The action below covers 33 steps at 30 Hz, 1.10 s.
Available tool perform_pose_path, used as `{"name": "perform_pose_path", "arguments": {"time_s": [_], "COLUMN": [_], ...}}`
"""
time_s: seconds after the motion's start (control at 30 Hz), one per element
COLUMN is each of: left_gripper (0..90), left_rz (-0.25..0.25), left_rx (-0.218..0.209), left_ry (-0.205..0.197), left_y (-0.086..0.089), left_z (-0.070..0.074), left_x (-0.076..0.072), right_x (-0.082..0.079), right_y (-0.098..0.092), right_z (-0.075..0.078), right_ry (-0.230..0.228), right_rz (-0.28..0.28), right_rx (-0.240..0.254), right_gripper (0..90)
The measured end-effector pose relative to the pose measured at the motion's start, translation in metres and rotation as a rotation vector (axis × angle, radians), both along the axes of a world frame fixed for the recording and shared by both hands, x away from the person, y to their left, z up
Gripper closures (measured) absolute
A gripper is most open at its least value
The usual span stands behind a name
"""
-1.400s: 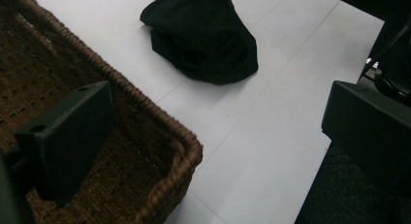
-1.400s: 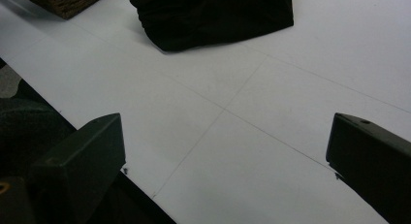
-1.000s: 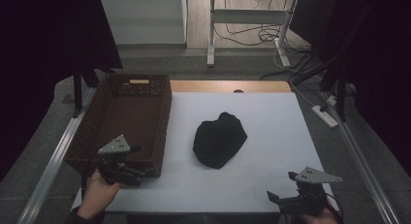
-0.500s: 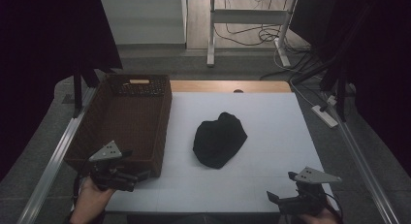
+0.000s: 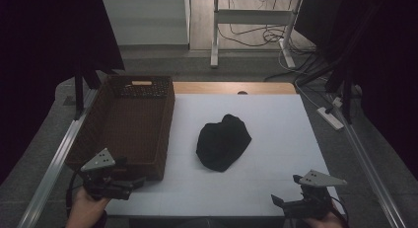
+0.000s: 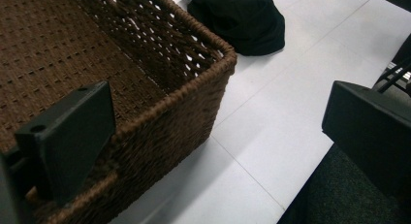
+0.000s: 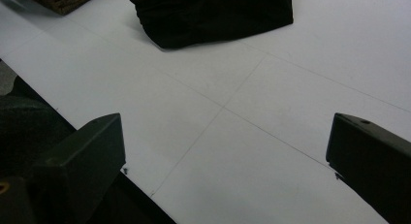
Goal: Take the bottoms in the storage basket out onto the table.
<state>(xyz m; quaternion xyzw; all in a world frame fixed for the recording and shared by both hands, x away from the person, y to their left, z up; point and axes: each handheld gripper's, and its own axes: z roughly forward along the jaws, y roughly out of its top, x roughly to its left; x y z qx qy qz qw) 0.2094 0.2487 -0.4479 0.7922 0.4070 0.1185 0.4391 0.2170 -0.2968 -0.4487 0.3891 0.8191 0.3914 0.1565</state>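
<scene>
A crumpled black cloth (image 5: 223,141) lies in the middle of the white table (image 5: 276,119). A brown woven basket (image 5: 125,124) stands on the table's left side with nothing inside. My left gripper (image 5: 132,183) hovers at the basket's near right corner, jaws wide apart and empty; in the left gripper view the basket (image 6: 145,64) sits between its jaws and the cloth (image 6: 242,20) lies beyond. My right gripper (image 5: 283,202) is open at the near right table edge. In the right gripper view the cloth (image 7: 213,15) lies ahead.
Metal rails run along both table sides (image 5: 54,159). A white power strip (image 5: 331,117) lies on the floor to the right. A desk frame and cables (image 5: 246,25) stand beyond the far edge. Bare white table lies around the cloth.
My left gripper has drawn back toward the near edge and slightly left, away from the basket's front wall. The right gripper and the cloth have not moved.
</scene>
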Motion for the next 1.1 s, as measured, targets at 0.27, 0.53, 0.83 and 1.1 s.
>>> {"name": "perform_pose_path", "arguments": {"time_s": [0.27,0.53,0.83,1.1], "left_gripper": [0.0,0.0,0.0,0.0], "left_rz": [0.024,0.051,0.086,0.113], "left_rx": [-0.002,-0.013,-0.024,-0.023], "left_ry": [0.010,0.024,0.045,0.054], "left_y": [0.007,0.017,0.029,0.037], "left_z": [-0.002,-0.007,-0.014,-0.018], "left_x": [-0.008,-0.013,-0.019,-0.023], "right_x": [0.000,0.000,0.000,0.000], "right_y": [0.000,0.000,0.000,0.000], "right_z": [0.000,0.000,0.000,0.000], "right_ry": [0.001,0.001,0.001,0.001], "right_rz": [0.001,0.001,0.001,0.000], "right_rx": [-0.002,-0.003,-0.003,-0.002], "right_gripper": [0.9,0.9,0.9,0.8]}}
